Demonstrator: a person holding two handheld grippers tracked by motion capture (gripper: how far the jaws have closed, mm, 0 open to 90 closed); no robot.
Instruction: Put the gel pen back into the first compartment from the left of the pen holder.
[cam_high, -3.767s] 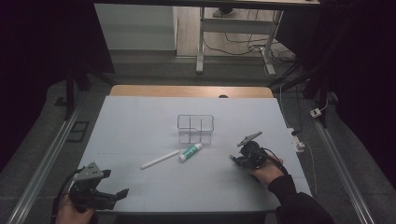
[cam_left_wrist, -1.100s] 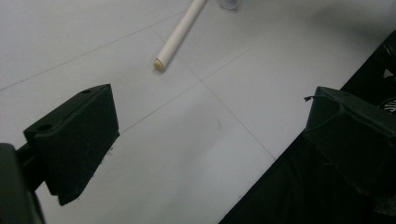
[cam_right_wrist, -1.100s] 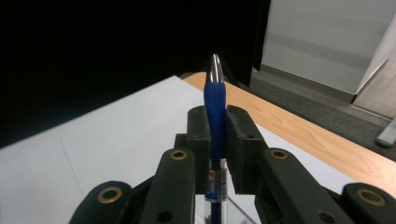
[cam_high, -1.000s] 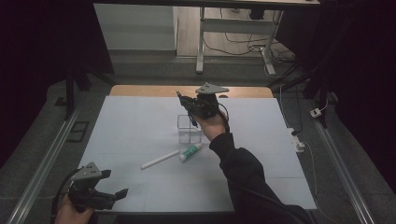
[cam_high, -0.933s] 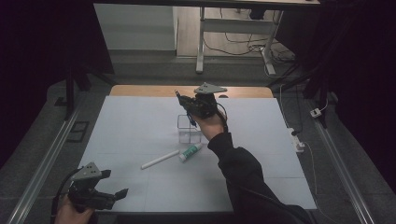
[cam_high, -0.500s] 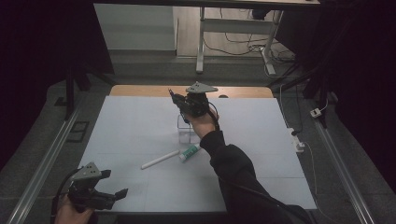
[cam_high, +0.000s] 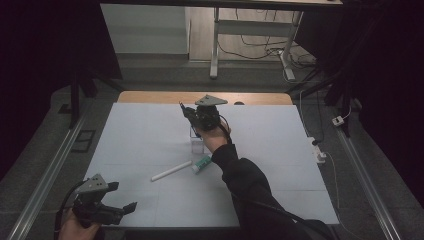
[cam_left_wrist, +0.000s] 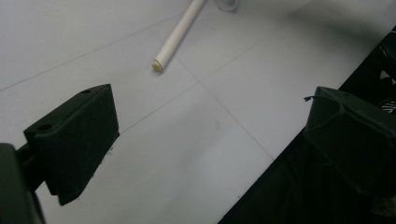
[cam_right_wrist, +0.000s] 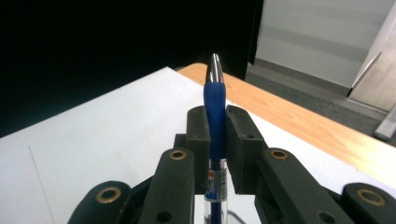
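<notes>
Pen (cam_right_wrist: 215, 109), blue-gripped with a metal tip, clamped between the jaws of the right hand-held gripper (cam_right_wrist: 216, 140), tip pointing away from it. In the high view this right hand-held gripper (cam_high: 192, 114) is held above the clear compartment box (cam_high: 197, 144) at the middle of the white tabletop (cam_high: 130, 135). Just in front of the box lie a white stick (cam_high: 171, 171) and a small tube (cam_high: 202, 163). Left hand-held gripper (cam_high: 117, 210), jaws wide apart, hovers over the tabletop's near left corner.
</notes>
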